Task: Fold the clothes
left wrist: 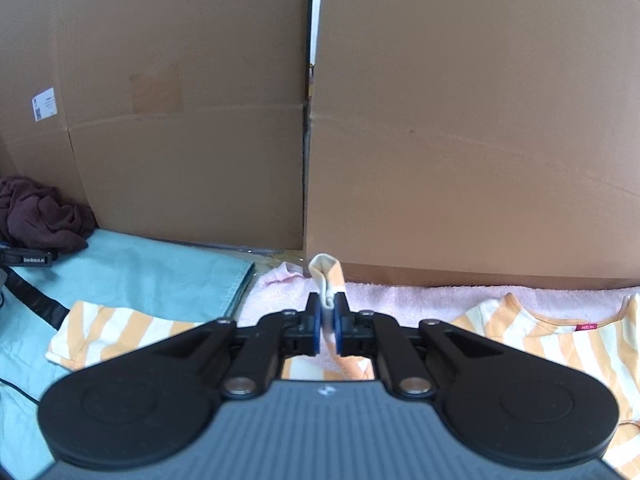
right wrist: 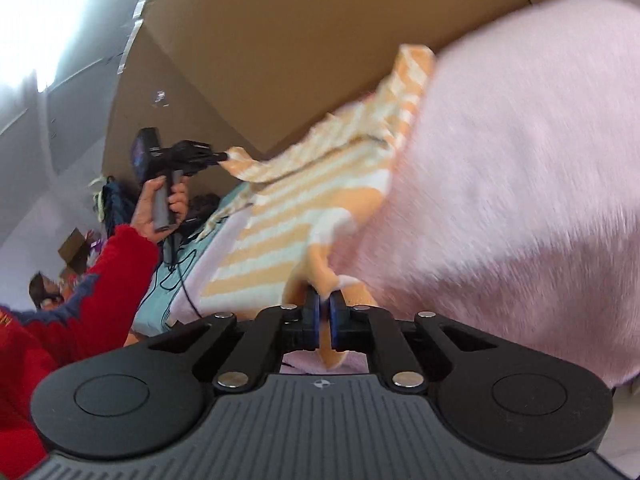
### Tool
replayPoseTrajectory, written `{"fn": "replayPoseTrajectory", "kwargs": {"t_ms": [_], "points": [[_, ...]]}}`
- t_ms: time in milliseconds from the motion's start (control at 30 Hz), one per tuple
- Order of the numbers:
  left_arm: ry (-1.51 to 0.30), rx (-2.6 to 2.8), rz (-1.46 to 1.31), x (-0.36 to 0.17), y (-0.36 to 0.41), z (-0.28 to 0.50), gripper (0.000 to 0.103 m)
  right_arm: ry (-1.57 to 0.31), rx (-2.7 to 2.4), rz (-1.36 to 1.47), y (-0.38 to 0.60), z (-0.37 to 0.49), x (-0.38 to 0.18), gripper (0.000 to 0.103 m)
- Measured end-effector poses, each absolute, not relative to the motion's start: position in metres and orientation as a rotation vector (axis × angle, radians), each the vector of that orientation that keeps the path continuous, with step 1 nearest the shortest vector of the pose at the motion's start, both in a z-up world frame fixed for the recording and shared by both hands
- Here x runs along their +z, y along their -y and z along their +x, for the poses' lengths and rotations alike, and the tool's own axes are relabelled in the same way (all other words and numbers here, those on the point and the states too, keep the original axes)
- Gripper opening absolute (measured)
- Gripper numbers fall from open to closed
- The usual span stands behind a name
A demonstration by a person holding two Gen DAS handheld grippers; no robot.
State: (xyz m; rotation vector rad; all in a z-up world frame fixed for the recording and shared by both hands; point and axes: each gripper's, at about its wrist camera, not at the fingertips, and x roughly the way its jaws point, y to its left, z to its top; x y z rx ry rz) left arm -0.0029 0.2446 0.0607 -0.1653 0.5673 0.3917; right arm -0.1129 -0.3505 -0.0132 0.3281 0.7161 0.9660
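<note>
1. the left gripper (left wrist: 327,322) is closed on a bunched fold of the striped shirt (left wrist: 552,344); the pinched cloth sticks up past its blue pads (left wrist: 316,320).
2. the rest of the shirt lies below and to both sides of that gripper, on a pink towel (left wrist: 400,292) beside a teal cloth (left wrist: 160,268).
3. the right gripper (right wrist: 325,316) is clamped on another edge of the shirt (right wrist: 280,224), which stretches away from it to the left gripper (right wrist: 224,157), held in a hand (right wrist: 160,208).
4. cardboard boxes (left wrist: 480,120) stand behind.
</note>
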Motion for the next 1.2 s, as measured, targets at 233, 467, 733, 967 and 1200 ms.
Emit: {"fn": "replayPoseTrajectory", "kwargs": {"t_ms": [233,467,733,967,1200], "points": [[-0.582,0.417,-0.192,0.057,-0.252,0.003,0.006,-0.835,1.109,-0.133,0.301,-0.151,-0.013,0.038],[-0.559,0.42,-0.193,0.066,-0.26,-0.002,0.006,-0.894,0.799,0.534,0.374,-0.1,-0.055,0.038],[-0.565,0.398,-0.165,0.07,-0.246,0.002,0.006,-0.854,0.898,0.505,0.357,-0.1,-0.054,0.008],[-0.577,0.421,-0.173,0.065,-0.253,0.011,0.006,-0.85,0.937,0.001,0.309,-0.132,-0.031,0.037],[-0.574,0.412,-0.146,0.064,-0.256,0.004,0.007,-0.827,0.904,-0.12,0.292,-0.131,-0.025,0.03]]}}
